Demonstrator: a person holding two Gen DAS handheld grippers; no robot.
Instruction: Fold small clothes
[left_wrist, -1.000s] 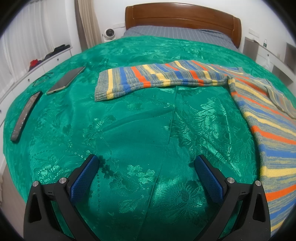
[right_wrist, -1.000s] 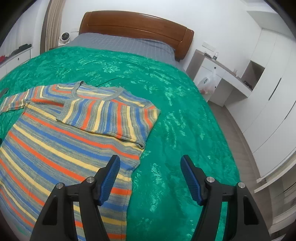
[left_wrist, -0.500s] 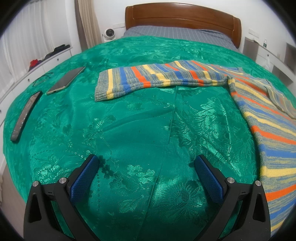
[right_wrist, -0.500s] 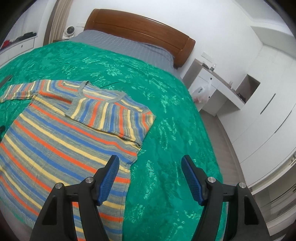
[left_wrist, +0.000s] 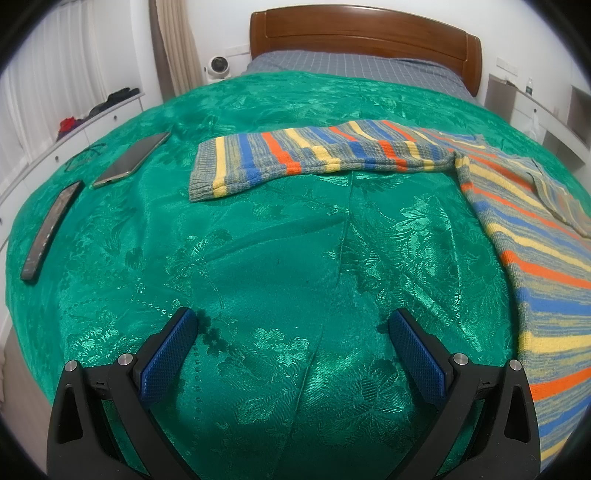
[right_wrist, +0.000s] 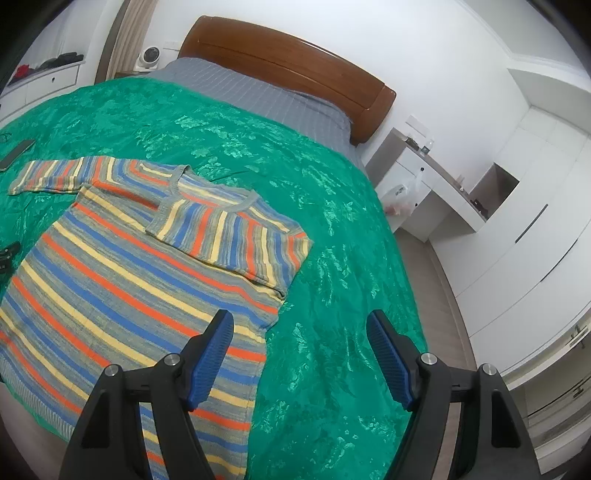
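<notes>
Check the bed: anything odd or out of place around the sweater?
Phone and remote lie loose on the green bedspread, beyond the cuff of the striped sweater's outstretched sleeve. The other sleeve is already folded across the chest. No damage or spills visible.

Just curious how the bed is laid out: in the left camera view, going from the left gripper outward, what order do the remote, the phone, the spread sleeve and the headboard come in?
1. Remote, on the left edge of the bed.
2. Phone, just beyond the remote, left.
3. Sleeve, stretched across the middle; about as far as the phone, hard to rank.
4. Headboard, at the far end.
</notes>
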